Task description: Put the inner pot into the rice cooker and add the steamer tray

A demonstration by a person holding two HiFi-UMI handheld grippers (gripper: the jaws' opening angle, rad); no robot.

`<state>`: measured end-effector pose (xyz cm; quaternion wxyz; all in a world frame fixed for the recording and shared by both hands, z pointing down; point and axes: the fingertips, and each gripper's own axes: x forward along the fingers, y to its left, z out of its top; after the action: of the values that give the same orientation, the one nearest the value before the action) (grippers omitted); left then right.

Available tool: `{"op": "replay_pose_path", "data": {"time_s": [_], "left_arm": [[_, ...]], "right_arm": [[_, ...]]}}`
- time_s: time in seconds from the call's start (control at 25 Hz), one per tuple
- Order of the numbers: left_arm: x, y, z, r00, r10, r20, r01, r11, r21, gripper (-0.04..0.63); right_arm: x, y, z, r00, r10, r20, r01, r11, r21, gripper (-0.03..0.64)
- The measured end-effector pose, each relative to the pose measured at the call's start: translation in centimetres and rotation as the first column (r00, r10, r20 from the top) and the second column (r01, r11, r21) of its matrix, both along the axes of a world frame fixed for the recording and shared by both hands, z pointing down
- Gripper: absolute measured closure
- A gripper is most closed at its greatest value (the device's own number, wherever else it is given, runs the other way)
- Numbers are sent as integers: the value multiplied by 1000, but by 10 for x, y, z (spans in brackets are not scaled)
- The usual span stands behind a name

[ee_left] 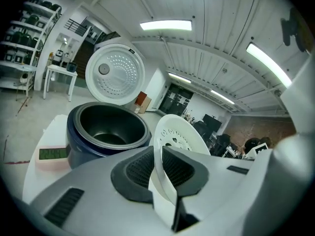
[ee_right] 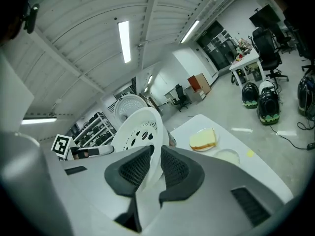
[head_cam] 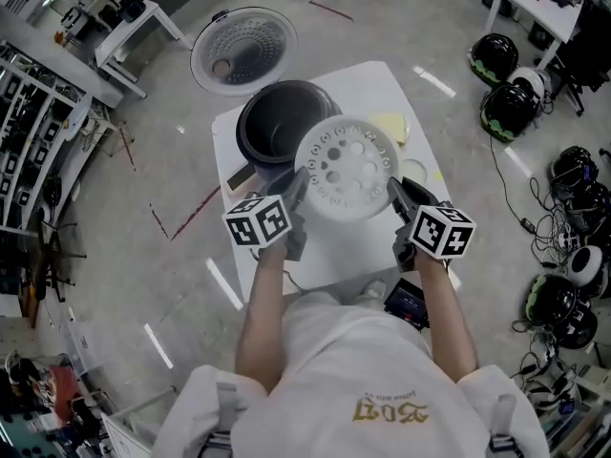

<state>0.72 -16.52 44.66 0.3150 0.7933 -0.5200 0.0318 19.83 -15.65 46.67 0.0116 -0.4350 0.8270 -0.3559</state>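
- The steamer tray (head_cam: 346, 167) is carried clear of the bench (head_cam: 382, 79) between the two claws, one on each side of its rim.
- The left claw (head_cam: 301, 184) is clamped on the tray's left rim. In the left gripper view the thin white rim (ee_left: 174, 136) is seen pinched between the ribbed pads of the left claw (ee_left: 158, 168).
- The right claw (head_cam: 396, 191) is clamped on the opposite rim. In the right gripper view the rim (ee_right: 140, 129) is likewise gripped between the pads of the right claw (ee_right: 156, 168).
- The inner pot (head_cam: 277, 127) is judged to be already seated in the rice cooker (head_cam: 250, 165). Its dark bowl (ee_left: 108, 127) is seen inside the blue body (ee_left: 81, 154), and the lid (head_cam: 243, 51) is swung fully open behind it.
- The governing relation: the pot mouth lies ahead and to the left of the tray. In the head view the tray's left edge is seen overlapping the right side of the pot rim, while most of the tray is offset over the bench.
- The tray is round, so no long axis applies. The line between the two grips is set across the person's front.
- The left claw is the nearer to the cooker, so the carry is judged to be led from that side.
- Before release, the tray is expected to need centring over the pot mouth and levelling.
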Motion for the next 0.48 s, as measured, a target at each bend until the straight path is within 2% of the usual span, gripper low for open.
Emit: {"op": "replay_pose_path", "data": {"time_s": [0.16,0.36,0.48], "left_arm": [[-19,0,-12,999,-48,-2,48,999,12,531],[-52,-11,-15,992,-107,-66,108,994,10,532],[-73,-17,-18,987,-139,-78,140,990,15,534]], "right_arm": [[-19,-9,-11,999,-44,14,44,999,11,538],[-49,-29,-21,997,-82,8,82,996,30,540],[-71,-37,-25,994,-105,-4,105,994,36,540]]}}
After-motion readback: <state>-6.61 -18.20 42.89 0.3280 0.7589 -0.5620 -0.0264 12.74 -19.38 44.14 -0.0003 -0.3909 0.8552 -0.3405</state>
